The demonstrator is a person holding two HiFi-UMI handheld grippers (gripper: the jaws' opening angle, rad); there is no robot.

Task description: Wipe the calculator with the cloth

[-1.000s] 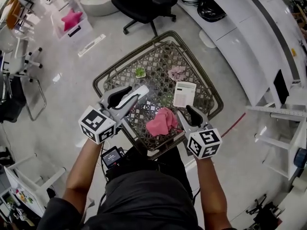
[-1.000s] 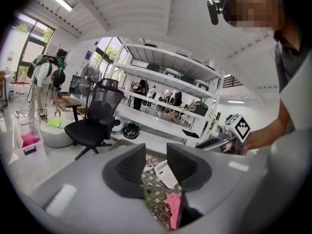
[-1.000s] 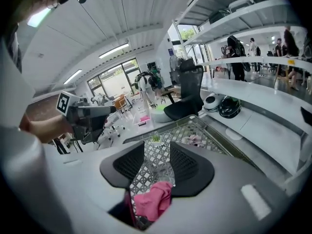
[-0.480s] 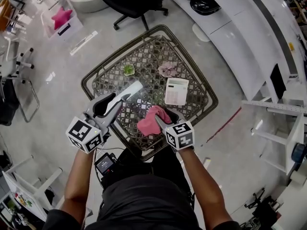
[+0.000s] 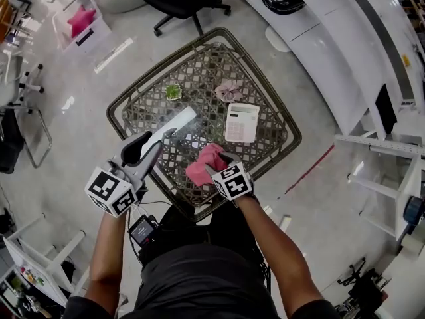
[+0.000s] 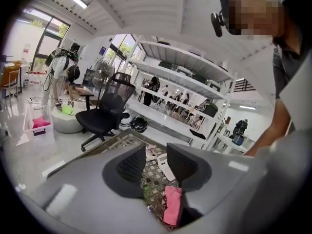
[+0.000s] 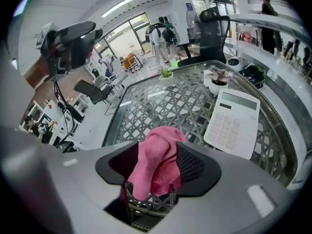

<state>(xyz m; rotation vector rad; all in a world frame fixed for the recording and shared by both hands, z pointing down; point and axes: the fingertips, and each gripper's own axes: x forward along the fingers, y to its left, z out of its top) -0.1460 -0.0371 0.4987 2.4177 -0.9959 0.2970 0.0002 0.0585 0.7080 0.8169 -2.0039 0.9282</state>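
The ribbed fingers (image 7: 192, 165) of my right gripper (image 7: 157, 165) are spreading around the crumpled pink cloth (image 7: 160, 143) on the lattice worktop (image 7: 161, 104); my left gripper (image 6: 156, 165) gapes empty.

Colours in front of me
My crumpled pink fabric cloth (image 5: 204, 163) shows bright against the dark-brown woven lattice table (image 5: 199, 78); the flat rectangular plastic calculator (image 5: 242, 122) is white.

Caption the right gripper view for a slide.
Right tongs, jaws opening, straddle the pink cloth on the lattice table; the white calculator lies nearby.
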